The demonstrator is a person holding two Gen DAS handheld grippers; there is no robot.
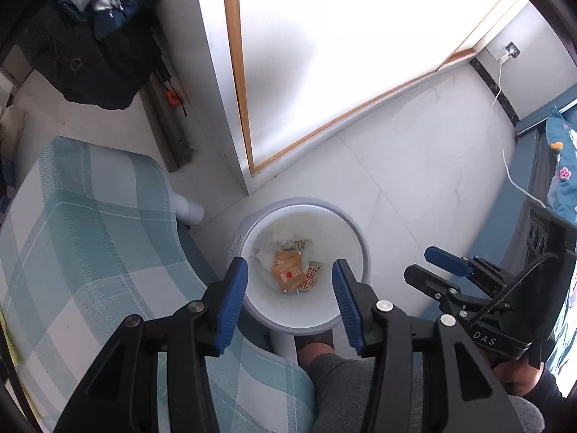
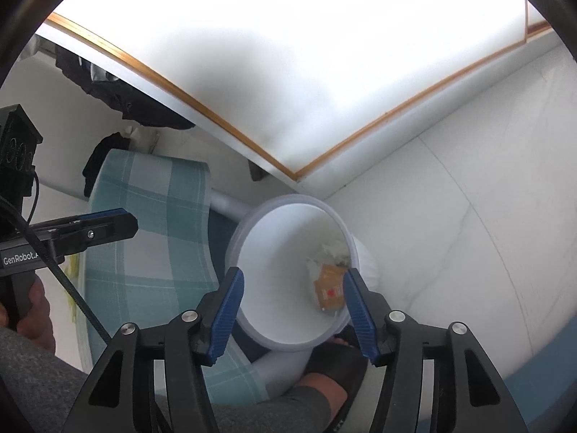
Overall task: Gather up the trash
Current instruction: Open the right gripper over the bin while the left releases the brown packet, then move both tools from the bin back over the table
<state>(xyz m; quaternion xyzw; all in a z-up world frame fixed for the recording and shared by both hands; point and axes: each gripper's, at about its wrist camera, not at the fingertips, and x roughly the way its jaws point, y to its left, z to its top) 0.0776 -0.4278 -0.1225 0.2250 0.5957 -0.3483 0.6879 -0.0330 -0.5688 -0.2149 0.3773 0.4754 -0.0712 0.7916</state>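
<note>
Both grippers over the white trash bin [image 1: 355, 238], left gripper [image 1: 290, 299] and right gripper [image 2: 293, 308] jaws spread with nothing between, orange packets [image 1: 288, 270] and crumpled tissue [image 1: 279, 236] lying on the bin's bottom beside the plaid cushion [image 1: 90, 216].

Both views are bright, lit by daylight. The white panel [image 1: 342, 54] across the upper middle of each frame is blown out to featureless glare, with one soft grey shadow on it. Heavy fisheye bending curves the wooden trim [image 2: 202, 108] and floor lines, and black vignetting rings the corners. The bin [image 1: 357, 238] interior reads crisp in the left wrist view; in the right wrist view it seems hazier, possibly from slight motion blur.
</note>
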